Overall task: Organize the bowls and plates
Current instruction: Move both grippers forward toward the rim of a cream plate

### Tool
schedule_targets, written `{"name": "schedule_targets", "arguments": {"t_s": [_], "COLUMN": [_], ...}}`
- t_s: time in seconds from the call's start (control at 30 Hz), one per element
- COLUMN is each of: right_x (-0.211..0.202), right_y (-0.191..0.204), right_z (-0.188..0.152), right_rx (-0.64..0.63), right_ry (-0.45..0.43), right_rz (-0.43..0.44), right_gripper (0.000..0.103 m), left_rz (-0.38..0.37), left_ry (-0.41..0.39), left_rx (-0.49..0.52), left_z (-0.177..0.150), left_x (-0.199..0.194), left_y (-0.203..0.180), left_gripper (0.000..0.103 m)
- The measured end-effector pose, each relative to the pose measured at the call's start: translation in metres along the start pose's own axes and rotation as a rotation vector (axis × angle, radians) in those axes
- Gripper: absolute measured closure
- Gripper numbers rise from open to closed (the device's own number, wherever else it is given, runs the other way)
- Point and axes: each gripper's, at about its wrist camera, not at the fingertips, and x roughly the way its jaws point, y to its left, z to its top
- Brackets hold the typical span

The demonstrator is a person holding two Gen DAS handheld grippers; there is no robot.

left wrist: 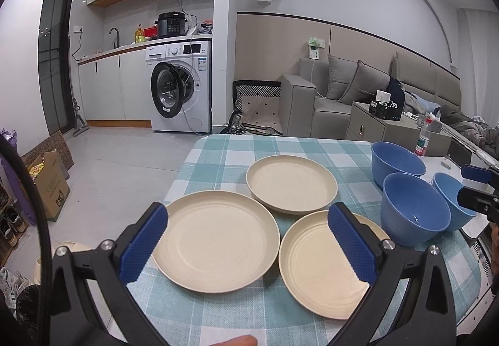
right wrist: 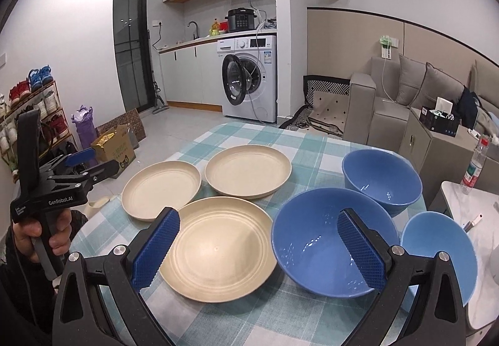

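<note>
Three cream plates lie apart on the checked tablecloth: a left one (left wrist: 215, 240) (right wrist: 160, 190), a far one (left wrist: 291, 183) (right wrist: 248, 169) and a near one (left wrist: 324, 265) (right wrist: 218, 247). To their right stand three blue bowls: far (left wrist: 396, 158) (right wrist: 382, 177), middle (left wrist: 414, 208) (right wrist: 324, 240) and right (left wrist: 452, 196) (right wrist: 436, 249). My left gripper (left wrist: 248, 221) (right wrist: 93, 163) is open above the two near plates, empty. My right gripper (right wrist: 259, 221) (left wrist: 467, 185) is open over the near plate and the middle bowl, holding nothing.
The tablecloth (right wrist: 255, 134) ends in a rounded far edge. A white side table (right wrist: 461, 199) with a water bottle (right wrist: 474, 165) adjoins on the right. A cardboard box (right wrist: 115, 149) and shoe rack (right wrist: 37, 109) stand left; a sofa (left wrist: 330, 96) is behind. A hand (right wrist: 37, 236) grips the left tool.
</note>
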Motion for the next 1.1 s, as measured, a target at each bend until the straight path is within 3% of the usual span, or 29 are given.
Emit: {"name": "schedule_targets", "arguments": {"t_s": [0.33,1.1], "right_x": [0.026,0.116], "right_y": [-0.013,-0.034], "right_z": [0.032,0.071], "right_rx": [0.007,0.067], "right_ry": [0.049,0.194], "right_rz": [-0.057,-0.024], "right_gripper": [0.0,0.0], "left_rz": [0.015,0.023], "left_ry": [0.039,0.125], "left_rx": [-0.009,0.023], "left_z": [0.019,0.043], "left_x": [0.023,0.086], "left_y": [0.006,0.0], "left_gripper": [0.0,0.0]}}
